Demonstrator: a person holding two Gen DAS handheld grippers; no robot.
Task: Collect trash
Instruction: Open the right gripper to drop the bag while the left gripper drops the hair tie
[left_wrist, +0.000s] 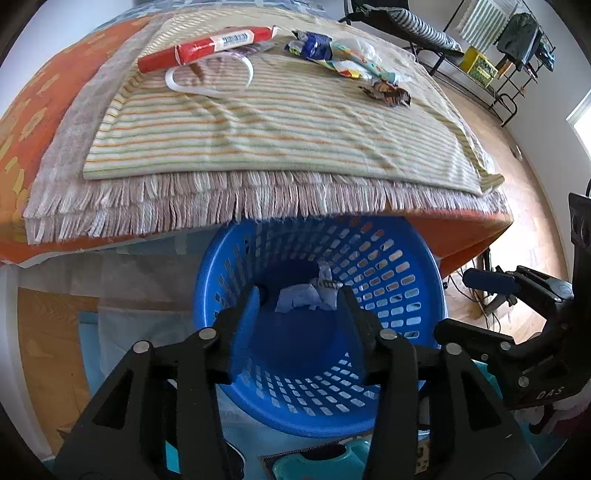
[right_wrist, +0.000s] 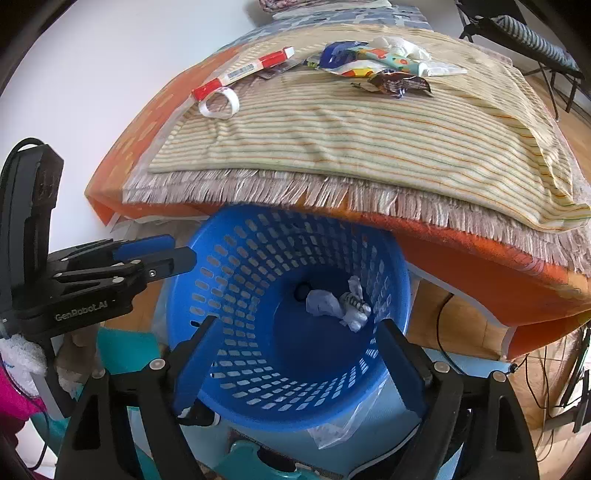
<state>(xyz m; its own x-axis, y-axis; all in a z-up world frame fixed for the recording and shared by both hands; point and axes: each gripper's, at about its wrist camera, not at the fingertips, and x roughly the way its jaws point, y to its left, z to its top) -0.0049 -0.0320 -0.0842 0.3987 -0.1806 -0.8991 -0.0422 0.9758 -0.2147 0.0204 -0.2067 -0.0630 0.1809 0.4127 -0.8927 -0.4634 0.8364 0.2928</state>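
Observation:
A blue perforated basket (left_wrist: 406, 258) (right_wrist: 221, 240) stands on the floor against the bed's edge. Crumpled white paper (left_wrist: 295, 301) (right_wrist: 325, 304) lies at its bottom. My left gripper (left_wrist: 299, 297) hangs open over the basket's mouth, its pads empty. Beside it my right gripper (right_wrist: 299, 323) is open wider above the same basket, also empty. On the striped towel (left_wrist: 258, 140) lie a red-and-white wrapper (left_wrist: 207, 46) (right_wrist: 240, 74), a white plastic ring (left_wrist: 210, 79) (right_wrist: 219, 103), a blue wrapper (left_wrist: 314, 44) (right_wrist: 340, 53) and a brown wrapper (left_wrist: 388, 92) (right_wrist: 402, 83).
A fringed blanket (left_wrist: 221, 199) and orange bedcover (right_wrist: 480, 266) hang over the bed's edge above the basket. Cables (right_wrist: 546, 369) trail on the wooden floor to the right. A drying rack (left_wrist: 517, 48) and a chair stand beyond the bed. A clear plastic bag (right_wrist: 343, 421) lies beneath the basket.

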